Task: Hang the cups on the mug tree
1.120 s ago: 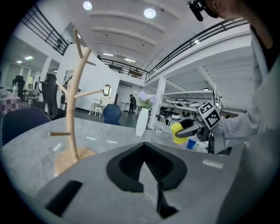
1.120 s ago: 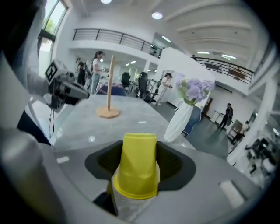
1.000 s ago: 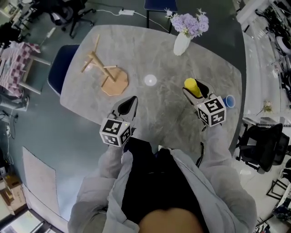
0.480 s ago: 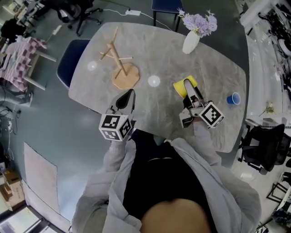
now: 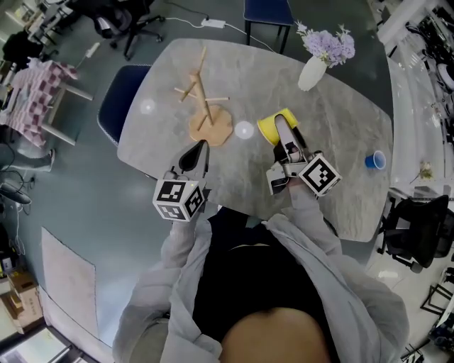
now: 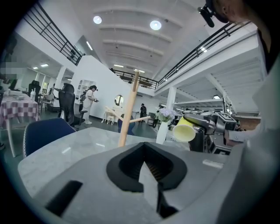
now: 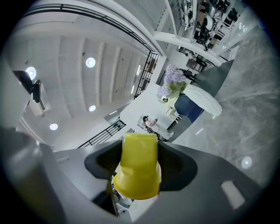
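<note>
The wooden mug tree [image 5: 204,106] stands at the table's far left, with bare pegs; in the left gripper view the mug tree [image 6: 128,111] rises straight ahead. My right gripper [image 5: 282,129] is shut on a yellow cup [image 5: 273,126], held above the table on its side, just right of the tree's base. The right gripper view shows the yellow cup [image 7: 136,168] filling the gap between the jaws of the right gripper [image 7: 138,153]. My left gripper [image 5: 200,146] hovers at the near table edge, below the tree, shut and empty. A blue cup [image 5: 376,160] sits far right.
A white vase of lilac flowers [image 5: 313,71] stands at the back right of the grey marble table [image 5: 333,120]. Blue chairs stand beyond the left edge [image 5: 120,99] and the far edge [image 5: 266,10]. A dark office chair [image 5: 415,234] is at the right.
The right gripper has rolled and carried the yellow cup up and leftward, from near the blue cup toward the tree's base. The left gripper has shifted forward a little.
</note>
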{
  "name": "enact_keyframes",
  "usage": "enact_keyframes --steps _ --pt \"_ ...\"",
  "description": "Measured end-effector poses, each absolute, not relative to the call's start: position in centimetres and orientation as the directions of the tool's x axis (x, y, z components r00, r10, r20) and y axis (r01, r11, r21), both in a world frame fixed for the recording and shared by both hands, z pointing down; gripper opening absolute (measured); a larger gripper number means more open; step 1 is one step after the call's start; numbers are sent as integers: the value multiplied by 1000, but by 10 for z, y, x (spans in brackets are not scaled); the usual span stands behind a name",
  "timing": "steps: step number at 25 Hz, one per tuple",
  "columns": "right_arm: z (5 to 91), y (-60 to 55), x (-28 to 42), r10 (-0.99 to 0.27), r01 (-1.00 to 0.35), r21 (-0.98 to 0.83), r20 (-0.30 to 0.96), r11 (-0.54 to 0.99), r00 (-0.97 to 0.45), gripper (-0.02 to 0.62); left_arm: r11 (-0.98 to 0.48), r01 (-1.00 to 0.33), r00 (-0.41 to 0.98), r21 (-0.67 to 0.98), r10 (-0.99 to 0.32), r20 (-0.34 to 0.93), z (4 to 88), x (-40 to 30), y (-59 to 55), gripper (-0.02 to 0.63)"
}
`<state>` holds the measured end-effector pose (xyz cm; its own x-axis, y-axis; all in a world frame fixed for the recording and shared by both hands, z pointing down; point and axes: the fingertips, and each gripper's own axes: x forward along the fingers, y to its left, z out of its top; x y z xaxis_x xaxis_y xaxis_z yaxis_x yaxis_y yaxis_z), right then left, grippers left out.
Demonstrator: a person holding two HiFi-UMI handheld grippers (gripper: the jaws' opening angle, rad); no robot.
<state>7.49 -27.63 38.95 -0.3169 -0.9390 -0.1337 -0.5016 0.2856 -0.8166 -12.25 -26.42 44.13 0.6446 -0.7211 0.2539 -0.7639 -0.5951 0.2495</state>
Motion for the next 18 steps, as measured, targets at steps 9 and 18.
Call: enact_keyframes --steps 9,18 --pt "362 -336 36 -944 -528 -788 -209 318 -256 262 -632 -736 676 241 -689 261 442 -152 -292 3" --pt "382 -373 -8 -946 -535 -787 -190 306 -262 262 -645 -730 682 226 -671 290 449 -186 -300 5"
